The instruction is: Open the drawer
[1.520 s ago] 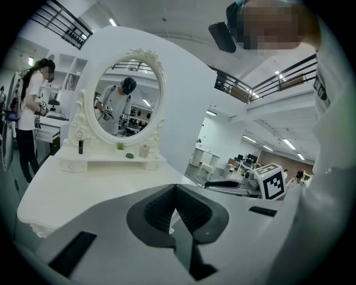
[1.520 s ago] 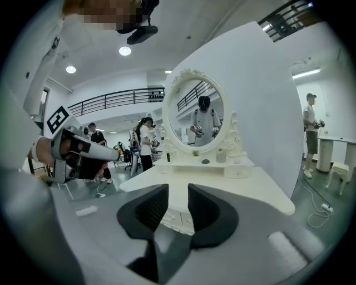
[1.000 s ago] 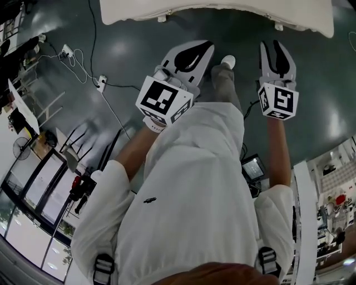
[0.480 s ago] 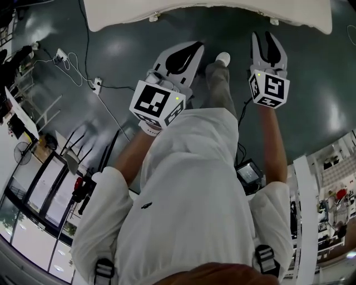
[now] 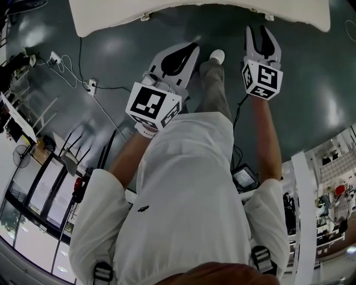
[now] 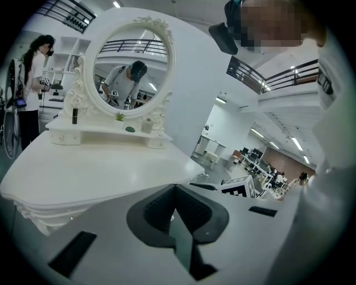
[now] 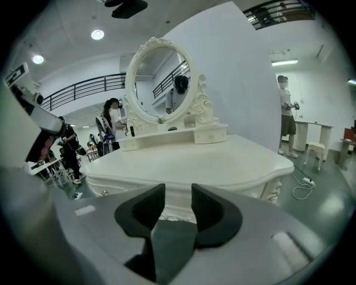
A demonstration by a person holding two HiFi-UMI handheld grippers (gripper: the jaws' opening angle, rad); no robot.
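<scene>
A white dressing table (image 5: 183, 12) with an oval mirror (image 7: 158, 83) stands ahead of both grippers. Its top (image 6: 100, 167) fills the middle of both gripper views. Below the top runs the drawer front with a small knob (image 7: 103, 192), mostly hidden behind the right jaws. My left gripper (image 5: 191, 49) hangs short of the table edge, shut with its tips (image 6: 175, 187) meeting and nothing held. My right gripper (image 5: 261, 30) is also short of the edge. Its jaws (image 7: 178, 196) are opening, with a gap and nothing between them.
A power strip and cables (image 5: 92, 84) lie on the dark floor to the left. My shoe (image 5: 217, 55) is between the grippers. A person (image 7: 286, 111) stands beside a stool (image 7: 316, 150) right of the table; another person (image 6: 33, 72) stands at its left.
Both grippers have moved nearer to the table edge, and the view has shifted with them. Neither gripper has touched anything.
</scene>
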